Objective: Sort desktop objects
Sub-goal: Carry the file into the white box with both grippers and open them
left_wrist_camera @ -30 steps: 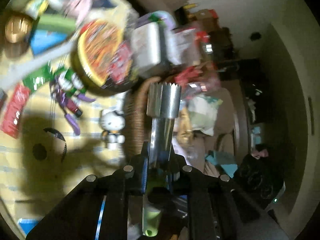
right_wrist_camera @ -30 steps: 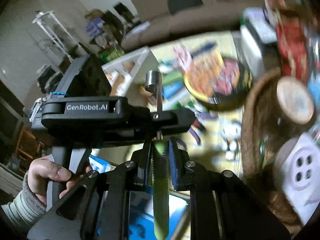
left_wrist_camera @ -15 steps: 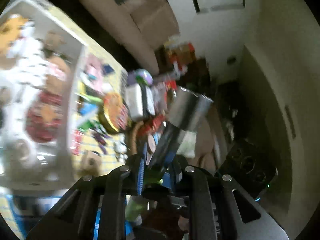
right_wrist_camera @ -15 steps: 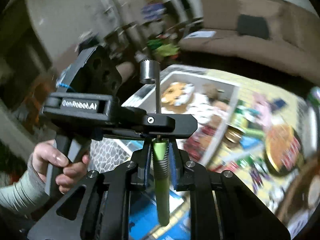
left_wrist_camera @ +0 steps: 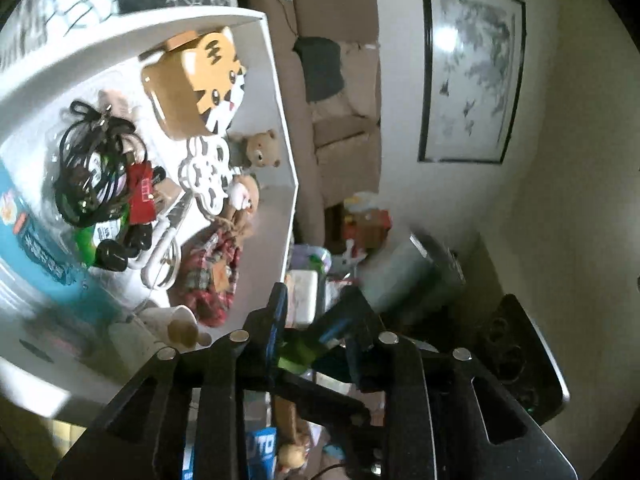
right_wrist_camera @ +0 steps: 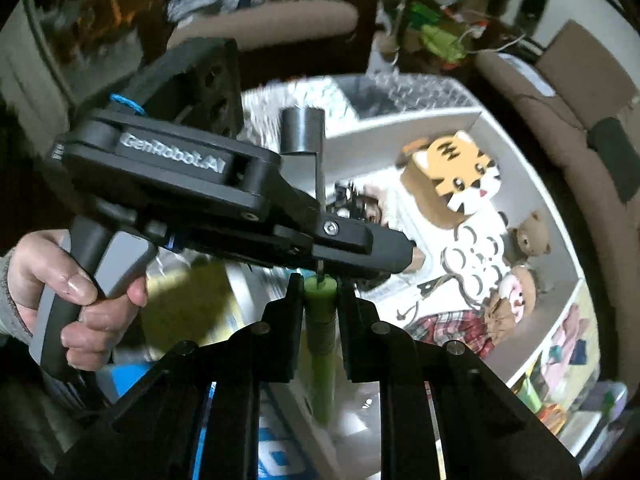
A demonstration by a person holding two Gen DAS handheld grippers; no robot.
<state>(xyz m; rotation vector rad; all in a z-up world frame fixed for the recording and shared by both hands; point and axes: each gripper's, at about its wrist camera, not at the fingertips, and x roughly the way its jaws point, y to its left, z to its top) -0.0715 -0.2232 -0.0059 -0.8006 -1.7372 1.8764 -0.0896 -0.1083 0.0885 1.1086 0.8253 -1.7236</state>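
Over the white storage bin [left_wrist_camera: 276, 60] is where both of my wrist views now look. A second ago they were filled with the yellow tabletop and the wicker basket, so the whole two-handed carry has swung across to the drop-off side.

The task's thing is the green-handled corer [right_wrist_camera: 320, 340], and it hangs in the air above the near edge of the bin. Its steel head [left_wrist_camera: 416, 276] juts out past the fingers, blurred.

The right claw [right_wrist_camera: 318, 292] is pinching the green handle firmly, the pads pressed against both its sides, just as it was a second ago. The left claw [left_wrist_camera: 316, 312] is what has changed. Its jaws are opening, and the handle lies slanted between them with a gap on one side, so I judge it no longer carries any of the load. In the right wrist view the left hand [right_wrist_camera: 80, 300] grips the tool body that crosses in front of the corer's shaft.

Below lie a tiger-face box [left_wrist_camera: 200, 84] at the far end, a small teddy bear [left_wrist_camera: 260, 148], a tangle of black cables [left_wrist_camera: 92, 172] and white-handled scissors [left_wrist_camera: 164, 240].

To me this reads as a hand-over to the right side. The placing should follow, and the free space in the bin looks tight.
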